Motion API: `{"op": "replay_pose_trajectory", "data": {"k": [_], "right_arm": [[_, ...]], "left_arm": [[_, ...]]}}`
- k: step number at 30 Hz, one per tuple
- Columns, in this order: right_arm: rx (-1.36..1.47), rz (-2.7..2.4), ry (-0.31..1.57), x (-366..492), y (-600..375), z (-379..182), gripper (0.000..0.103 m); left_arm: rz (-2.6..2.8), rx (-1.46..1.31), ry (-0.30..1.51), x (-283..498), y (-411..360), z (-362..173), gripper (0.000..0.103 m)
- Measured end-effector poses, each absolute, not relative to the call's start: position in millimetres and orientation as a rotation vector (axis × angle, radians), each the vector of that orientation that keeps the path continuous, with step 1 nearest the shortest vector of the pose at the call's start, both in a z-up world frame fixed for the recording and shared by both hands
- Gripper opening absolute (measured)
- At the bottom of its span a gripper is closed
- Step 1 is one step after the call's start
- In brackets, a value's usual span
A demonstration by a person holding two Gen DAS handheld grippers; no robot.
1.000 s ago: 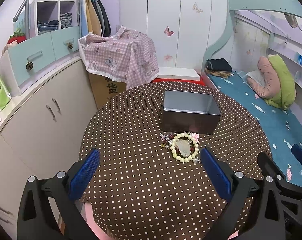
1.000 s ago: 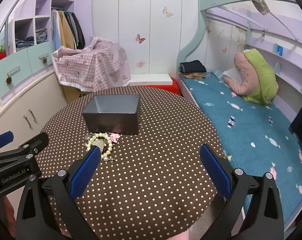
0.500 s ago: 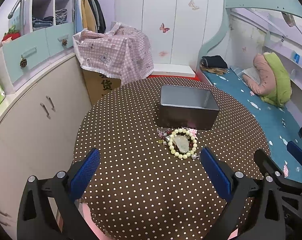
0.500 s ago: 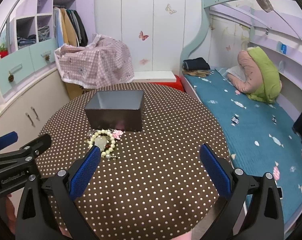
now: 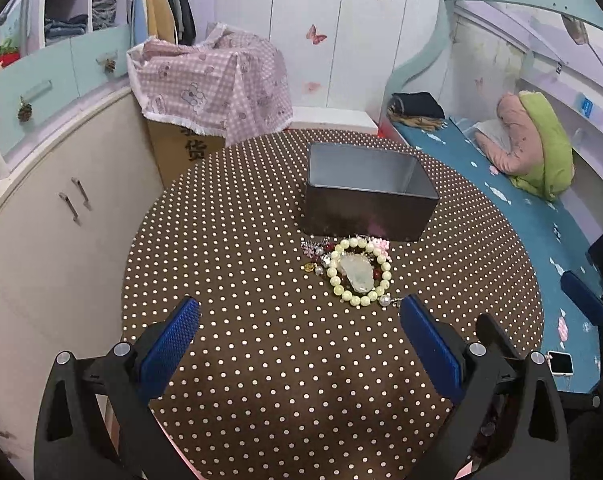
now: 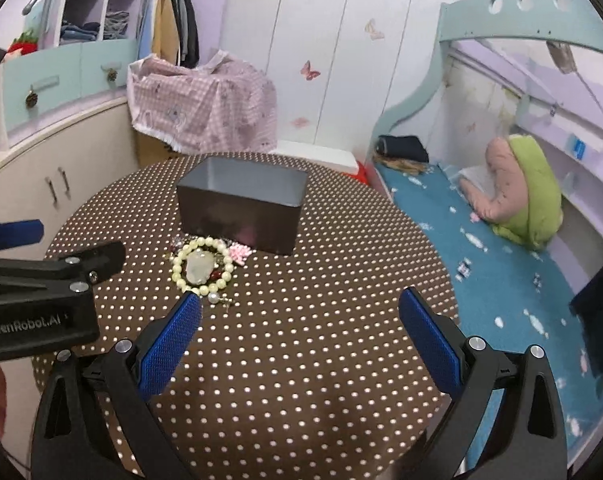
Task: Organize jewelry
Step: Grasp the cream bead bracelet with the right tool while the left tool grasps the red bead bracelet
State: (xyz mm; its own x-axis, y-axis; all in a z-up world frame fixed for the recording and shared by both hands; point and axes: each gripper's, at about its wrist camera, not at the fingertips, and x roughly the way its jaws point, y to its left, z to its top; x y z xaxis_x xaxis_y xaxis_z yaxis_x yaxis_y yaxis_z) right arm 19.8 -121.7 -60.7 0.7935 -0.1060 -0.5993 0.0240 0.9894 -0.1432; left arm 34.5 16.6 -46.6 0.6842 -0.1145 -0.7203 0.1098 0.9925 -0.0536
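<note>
Both jaws spread wide and empty over the dotted table (image 5: pixel 241 360).
Left gripper (image 5: pixel 299 344) faces the bead bracelet (image 5: pixel 359 271) lying just beyond its right finger; right gripper (image 6: pixel 299 342) has it beyond its left finger, before the metal box (image 6: pixel 241 212).

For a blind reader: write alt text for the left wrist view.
A pile of jewelry, topped by a cream bead bracelet, lies on a polka-dot table before an open metal box. The open left gripper hovers just short of it.

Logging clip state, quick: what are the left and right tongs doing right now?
Left tongs: open, holding nothing, above the table.
Right tongs: open, holding nothing.
</note>
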Motion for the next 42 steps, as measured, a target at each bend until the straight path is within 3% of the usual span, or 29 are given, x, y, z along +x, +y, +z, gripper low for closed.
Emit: {"op": "replay_pose_trajectory", "data": {"k": [16,18,22,24,29,33,42], "right_arm": [[-0.048,0.009,0.834,98.9,-117.1,-110.5,0.093],[-0.056,0.020,0.845,107.9,-112.8,-113.9,0.077],[-0.041,0.060,0.890,129.1,-108.0,-121.0,0.066],[-0.056,0.078,0.911,138.0,-104.2,-126.1,0.053],[-0.023,0.127,0.944,154.8,-98.9,-140.0,0.038],[-0.042,0.156,0.935,152.6,-90.8,-141.7,0.011],[0.039,0.117,0.853,131.7,-121.3,-110.4,0.010]], "left_arm": [[-0.092,0.048,0.797,69.5,35.0,-78.9,0.096],[-0.088,0.064,0.806,75.5,37.1,-82.0,0.096],[-0.096,0.070,0.850,89.7,40.4,-91.5,0.096],[-0.103,0.072,0.857,93.0,40.9,-93.9,0.096],[-0.128,0.057,0.895,106.3,43.3,-100.7,0.096],[-0.138,0.065,0.908,115.1,39.9,-103.8,0.096],[-0.146,0.058,0.931,129.9,27.5,-106.0,0.087]]}}
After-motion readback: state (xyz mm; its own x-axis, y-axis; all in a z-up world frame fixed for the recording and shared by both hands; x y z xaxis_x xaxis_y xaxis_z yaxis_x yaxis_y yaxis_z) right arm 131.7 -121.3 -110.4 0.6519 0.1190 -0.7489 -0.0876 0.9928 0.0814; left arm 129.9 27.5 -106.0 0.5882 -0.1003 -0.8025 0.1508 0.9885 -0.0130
